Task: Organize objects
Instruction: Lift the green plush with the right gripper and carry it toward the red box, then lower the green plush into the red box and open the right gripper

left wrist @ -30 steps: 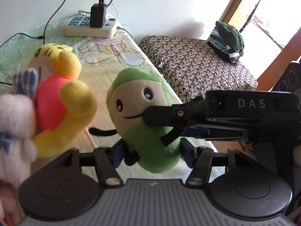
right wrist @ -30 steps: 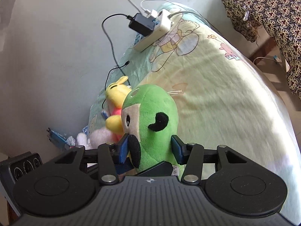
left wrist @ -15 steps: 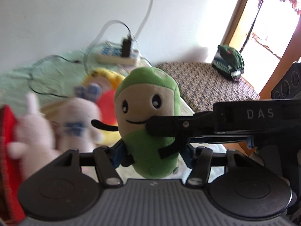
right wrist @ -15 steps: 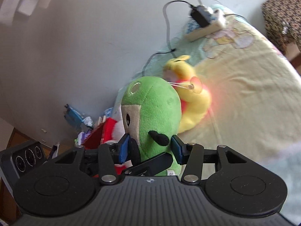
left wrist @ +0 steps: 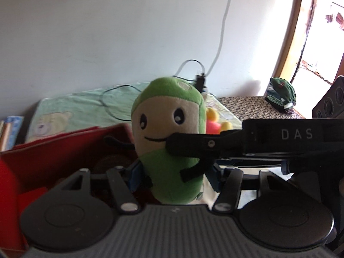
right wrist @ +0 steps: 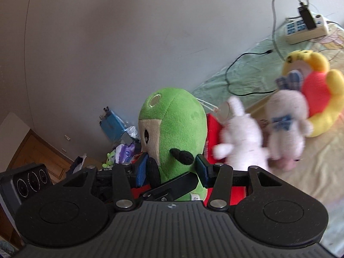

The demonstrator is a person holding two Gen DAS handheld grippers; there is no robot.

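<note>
Both tools, left [left wrist: 174, 175] and right [right wrist: 171, 169], clamp the green plush [left wrist: 169, 142], now swung over the red box [left wrist: 64, 150]: drop-off looks near.

The bed [right wrist: 247, 73] carries a pale green sheet printed with cartoon bears, running along the wall. At its far end a white power strip [right wrist: 305, 29] lies with a black charger [right wrist: 306, 17] plugged in, and a black cable [right wrist: 240, 68] loops across the sheet. Nearer sits a yellow bear plush [right wrist: 318, 92], with two pale pink plush toys [right wrist: 264, 133] (blurred) just beside it. A red box [left wrist: 64, 150] stands at the near left end.
</note>
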